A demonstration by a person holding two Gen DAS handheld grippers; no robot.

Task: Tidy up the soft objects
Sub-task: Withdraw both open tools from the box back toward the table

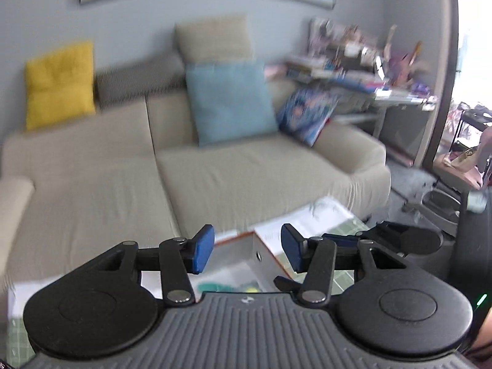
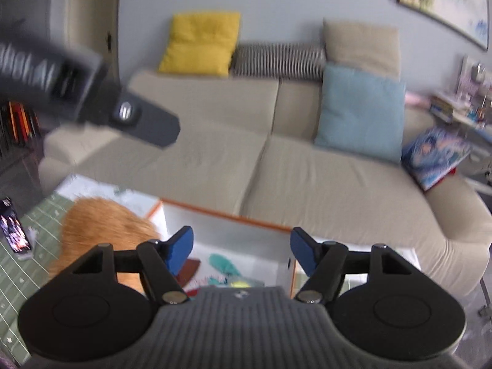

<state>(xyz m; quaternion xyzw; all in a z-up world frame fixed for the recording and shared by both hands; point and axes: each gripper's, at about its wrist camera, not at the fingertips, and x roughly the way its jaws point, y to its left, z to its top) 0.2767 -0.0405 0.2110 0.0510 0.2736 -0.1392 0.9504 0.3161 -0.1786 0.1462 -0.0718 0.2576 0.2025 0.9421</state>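
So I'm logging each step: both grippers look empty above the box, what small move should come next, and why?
Probably lower the right gripper, jaws open and empty, leftward onto the orange furry item lying beside the white box. It looks soft and sits outside the box, while small items already lie inside.

Left camera: I look past my left gripper (image 1: 247, 252) at the sofa (image 1: 246, 166), near.
Right camera: faces the same sofa (image 2: 307, 169), from further right.
Shared: sofa, blue pillow (image 1: 229, 101), box (image 2: 227, 224).
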